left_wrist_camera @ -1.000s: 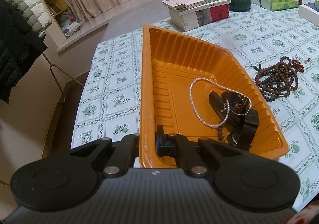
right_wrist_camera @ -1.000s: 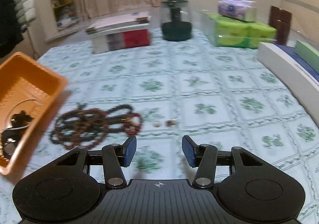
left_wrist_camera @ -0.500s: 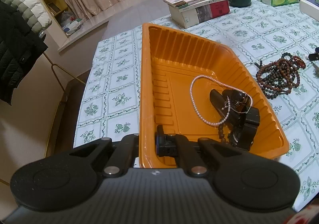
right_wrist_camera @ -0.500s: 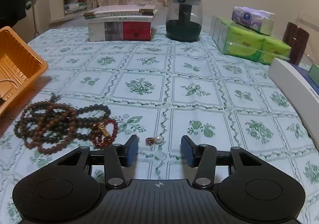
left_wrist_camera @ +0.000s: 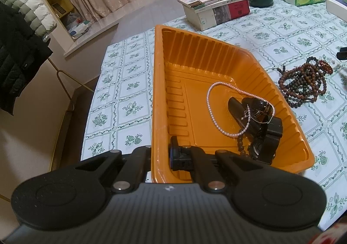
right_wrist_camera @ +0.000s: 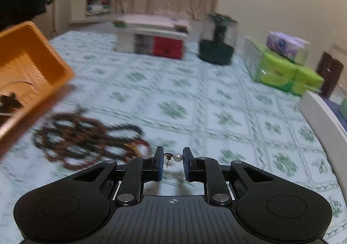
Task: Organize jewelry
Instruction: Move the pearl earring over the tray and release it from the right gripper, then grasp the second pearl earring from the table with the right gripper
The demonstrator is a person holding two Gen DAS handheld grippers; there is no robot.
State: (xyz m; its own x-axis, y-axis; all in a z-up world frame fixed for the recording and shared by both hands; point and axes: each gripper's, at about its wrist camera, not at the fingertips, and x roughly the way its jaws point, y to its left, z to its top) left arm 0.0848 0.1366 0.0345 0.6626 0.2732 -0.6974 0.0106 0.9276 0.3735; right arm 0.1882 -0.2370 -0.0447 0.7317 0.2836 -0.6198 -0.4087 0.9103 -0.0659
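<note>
Two pieces sit in our orange tray [left_wrist_camera: 160,83], clamped by the left hand-held gripper [left_wrist_camera: 161,155]; the right hand-held gripper [right_wrist_camera: 172,160] is closing around the pearl earring [right_wrist_camera: 173,156], bead strands [right_wrist_camera: 86,137] still on the worktop [right_wrist_camera: 216,103].

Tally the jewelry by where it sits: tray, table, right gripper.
In tray: 2 (pearl necklace, dark pile)
On table: 1 (bead heap)
Between right gripper pads, closing: 1 (pearl earring)
Total: 4

Orange tray [left_wrist_camera: 161,96], green-flowered white tablecloth [left_wrist_camera: 130,83], brown beads [left_wrist_camera: 303,83].
</note>
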